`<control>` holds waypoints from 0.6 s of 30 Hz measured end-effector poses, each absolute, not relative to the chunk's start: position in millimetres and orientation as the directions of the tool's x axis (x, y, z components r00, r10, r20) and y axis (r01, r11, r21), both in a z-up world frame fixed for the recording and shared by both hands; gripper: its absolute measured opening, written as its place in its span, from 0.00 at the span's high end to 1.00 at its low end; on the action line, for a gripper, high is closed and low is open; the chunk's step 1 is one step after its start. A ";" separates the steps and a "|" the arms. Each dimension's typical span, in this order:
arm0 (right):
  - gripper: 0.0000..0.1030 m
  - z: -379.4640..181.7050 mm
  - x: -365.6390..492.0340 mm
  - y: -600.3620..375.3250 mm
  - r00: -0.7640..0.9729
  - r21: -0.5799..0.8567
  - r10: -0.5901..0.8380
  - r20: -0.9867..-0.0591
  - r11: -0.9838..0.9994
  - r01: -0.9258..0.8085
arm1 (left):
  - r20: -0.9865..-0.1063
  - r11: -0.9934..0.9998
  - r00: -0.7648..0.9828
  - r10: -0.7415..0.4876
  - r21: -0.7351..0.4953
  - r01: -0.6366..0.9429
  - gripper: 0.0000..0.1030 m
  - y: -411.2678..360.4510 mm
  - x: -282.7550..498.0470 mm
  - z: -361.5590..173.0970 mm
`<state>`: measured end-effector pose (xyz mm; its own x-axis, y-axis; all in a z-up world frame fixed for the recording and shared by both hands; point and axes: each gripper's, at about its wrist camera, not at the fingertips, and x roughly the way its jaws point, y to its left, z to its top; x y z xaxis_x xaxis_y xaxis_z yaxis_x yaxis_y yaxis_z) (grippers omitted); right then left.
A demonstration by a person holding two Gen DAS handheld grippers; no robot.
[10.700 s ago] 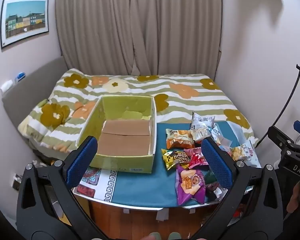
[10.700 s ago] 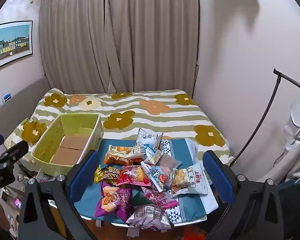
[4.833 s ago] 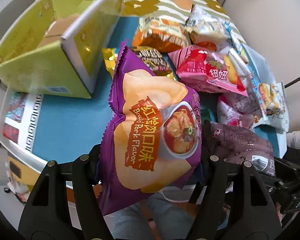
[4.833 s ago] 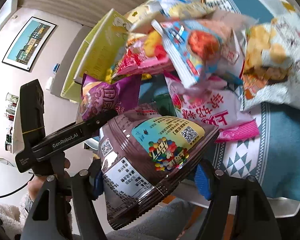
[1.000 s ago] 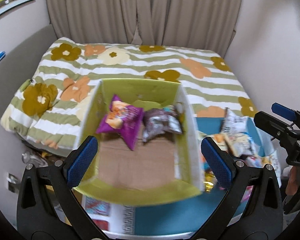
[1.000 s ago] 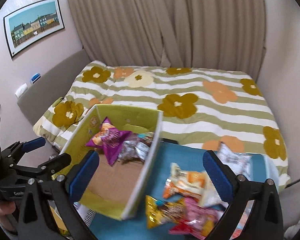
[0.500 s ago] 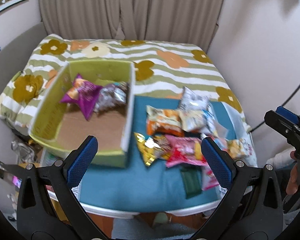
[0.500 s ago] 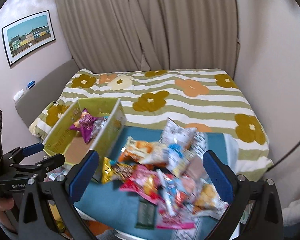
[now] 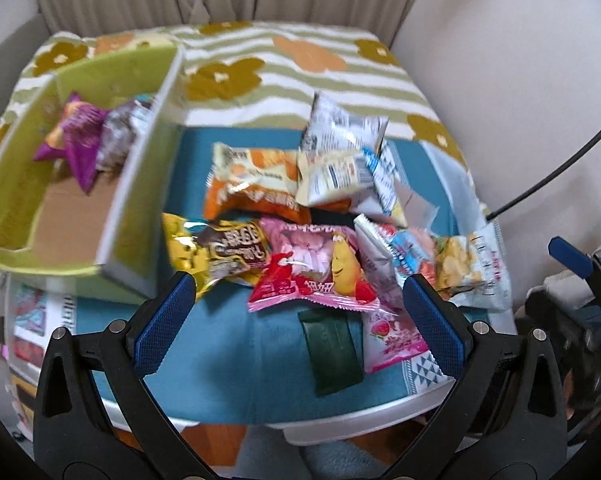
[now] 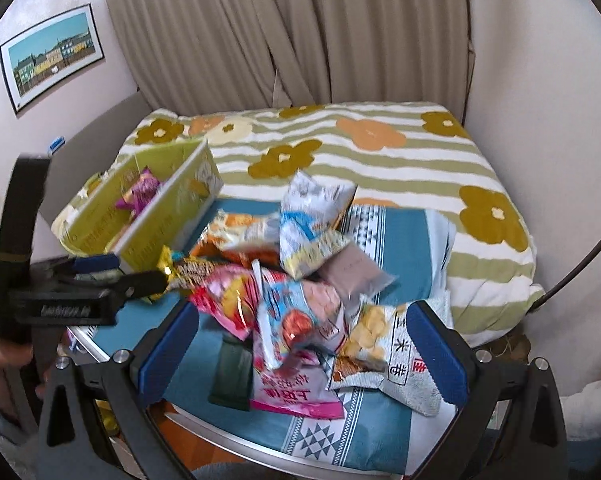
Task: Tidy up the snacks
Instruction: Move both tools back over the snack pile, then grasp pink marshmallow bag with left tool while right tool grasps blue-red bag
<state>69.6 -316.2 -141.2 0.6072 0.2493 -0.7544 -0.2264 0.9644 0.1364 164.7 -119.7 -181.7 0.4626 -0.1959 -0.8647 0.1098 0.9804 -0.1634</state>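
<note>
A small table (image 9: 228,396) with a teal cloth stands at the foot of a flower-patterned bed (image 10: 340,152). A green box (image 9: 136,216) on the table's left end holds a purple bag (image 9: 78,142) and a brown bag (image 9: 118,138). Right of the box lies the snack pile (image 9: 320,232). The left gripper (image 9: 296,324) and right gripper (image 10: 302,350) hover above the pile, both spread wide and empty.

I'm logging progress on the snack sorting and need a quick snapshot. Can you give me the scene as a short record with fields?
container: green box, left on the table
in box: purple bag; dark foil bag
still on table: pile of snack bags, incl. pink bag, gold bag, orange bag, flat dark green packet
left gripper: open, holding nothing
right gripper: open, holding nothing
</note>
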 end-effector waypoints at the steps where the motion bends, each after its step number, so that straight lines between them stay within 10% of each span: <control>1: 0.00 -149.0 70.9 -315.2 0.596 0.134 0.252 -0.762 0.962 -0.236 | -0.873 0.980 0.445 -0.197 -0.164 0.112 0.01 -121.8 170.9 -190.9; 18: 0.00 -236.9 102.0 -281.8 0.490 0.016 0.190 -0.851 0.941 -0.337 | -0.940 0.972 0.268 -0.212 -0.175 0.157 0.12 -151.9 228.8 -282.2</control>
